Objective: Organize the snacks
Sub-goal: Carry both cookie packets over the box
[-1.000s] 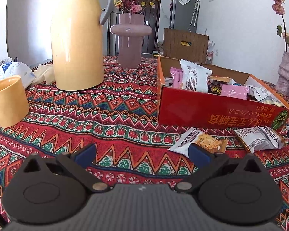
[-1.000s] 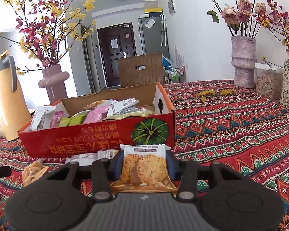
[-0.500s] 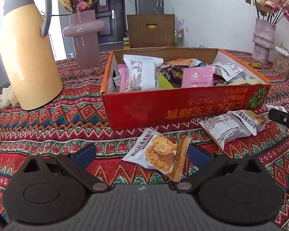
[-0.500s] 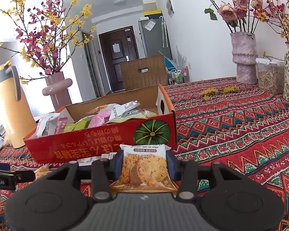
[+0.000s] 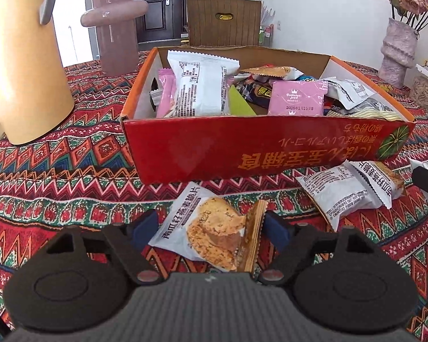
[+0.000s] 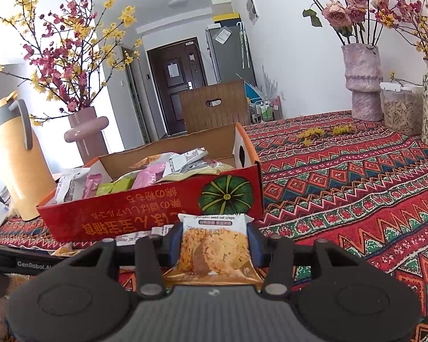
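Crinkled white packet [image 5: 211, 228] (golden oat crisp pictured).

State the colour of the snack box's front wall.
Red with orange lettering; clearest in the left wrist view.

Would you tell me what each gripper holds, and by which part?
Right gripper: oat crisp packet, clamped by its side edges. Left gripper: closing around another packet, not yet gripped.

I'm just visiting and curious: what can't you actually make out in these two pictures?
- Left wrist view: lower snacks in the red box, buried under the top packets.
- Left wrist view: the yellow jug, top cut off by the edge.
- Right wrist view: the packet in the right hand-held gripper, bottom hidden by its body.
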`<state>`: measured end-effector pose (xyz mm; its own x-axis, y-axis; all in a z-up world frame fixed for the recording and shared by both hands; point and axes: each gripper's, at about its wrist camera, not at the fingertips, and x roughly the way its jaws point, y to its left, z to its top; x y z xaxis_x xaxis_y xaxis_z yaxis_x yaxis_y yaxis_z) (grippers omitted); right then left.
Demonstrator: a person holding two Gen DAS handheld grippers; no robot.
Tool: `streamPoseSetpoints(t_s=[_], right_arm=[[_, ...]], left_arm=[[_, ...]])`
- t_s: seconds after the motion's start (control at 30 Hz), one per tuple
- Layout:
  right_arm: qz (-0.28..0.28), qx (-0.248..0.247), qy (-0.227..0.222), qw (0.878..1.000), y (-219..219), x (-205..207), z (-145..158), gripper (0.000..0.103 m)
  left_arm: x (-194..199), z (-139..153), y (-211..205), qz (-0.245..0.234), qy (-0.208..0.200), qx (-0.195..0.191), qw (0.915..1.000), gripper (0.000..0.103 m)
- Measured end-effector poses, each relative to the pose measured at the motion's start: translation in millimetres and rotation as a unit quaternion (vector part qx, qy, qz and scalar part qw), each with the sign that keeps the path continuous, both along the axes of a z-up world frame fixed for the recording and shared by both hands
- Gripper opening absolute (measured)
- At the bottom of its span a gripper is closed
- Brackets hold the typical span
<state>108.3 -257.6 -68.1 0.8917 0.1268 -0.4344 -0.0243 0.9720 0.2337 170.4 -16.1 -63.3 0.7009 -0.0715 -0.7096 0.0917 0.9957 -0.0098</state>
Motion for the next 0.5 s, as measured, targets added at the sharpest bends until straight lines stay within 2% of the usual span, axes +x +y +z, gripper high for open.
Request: streamPoseSetpoints(t_s=[0.2, 0.4, 0.5], right_arm=[[0.000, 0.000, 0.000, 1.000, 0.1, 0.1, -0.1, 0.046], [0.000, 0.000, 0.000, 1.000, 0.1, 0.1, 0.0, 0.046], [0.000, 0.000, 0.000, 1.000, 0.1, 0.0, 0.1, 0.046]], left_arm=[[-6.1, 2.6, 0.1, -0.005, -0.011, 0.001, 0.9999, 0.060], [-18.0, 5.5, -6.3, -0.014, -0.026, 0.011, 0.9995, 0.049], [-24.1, 7.0, -8.2, -0.018, -0.034, 0.011, 0.9992, 0.046]])
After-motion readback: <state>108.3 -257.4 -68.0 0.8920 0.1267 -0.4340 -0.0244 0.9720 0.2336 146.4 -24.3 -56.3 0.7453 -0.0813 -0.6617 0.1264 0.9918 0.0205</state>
